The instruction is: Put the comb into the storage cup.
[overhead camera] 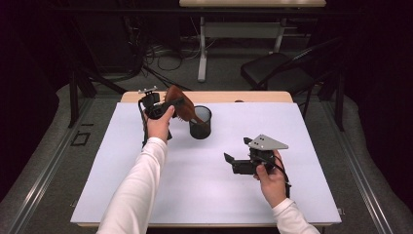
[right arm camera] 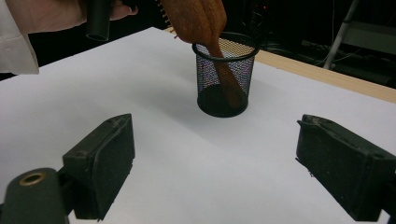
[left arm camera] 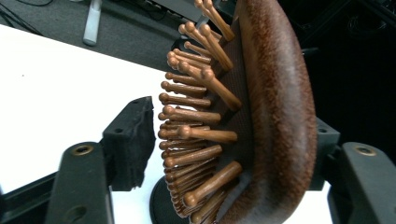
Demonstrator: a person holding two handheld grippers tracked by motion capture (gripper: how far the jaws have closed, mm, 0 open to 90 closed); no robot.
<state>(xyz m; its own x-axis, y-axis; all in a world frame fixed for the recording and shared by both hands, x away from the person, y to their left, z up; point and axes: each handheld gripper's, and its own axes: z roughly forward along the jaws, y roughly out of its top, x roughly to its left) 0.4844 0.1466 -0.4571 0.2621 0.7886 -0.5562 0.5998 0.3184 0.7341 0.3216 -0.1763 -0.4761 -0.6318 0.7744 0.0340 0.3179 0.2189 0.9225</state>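
One hairbrush (overhead camera: pixel 179 105), one mesh cup (overhead camera: pixel 200 123), two grippers, two hands on the bench (overhead camera: pixel 146 195).

Brush: brown wood w/ wooden pegs, handle end down inside the black mesh cup, head leaning out over the rim toward the far-left corner. In right gripper view the handle (right arm camera: pixel 229 84) reaches the cup bottom. Cup (right arm camera: pixel 223 77) stands upright near the far edge, about mid-width.

Left gripper (overhead camera: pixel 163 108): held up near the far edge just left of the cup, forearm in white sleeve running up from the near edge. Jaws straddle the brush head (left arm camera: pixel 261 116); left gripper view shows one pad clear of the pegs w/ a gap, the other jaw mostly hidden behind the head's back, so no firm clamp visible – jaws part open, brush between them, loosely if at all.

Right gripper (overhead camera: pixel 234 161): low over the bench, right of centre, nearer the near edge, pointing left toward the cup. Jaws wide apart, nothing between them.

Room: bench bare across the near half and the left side; cup well in from the right edge.
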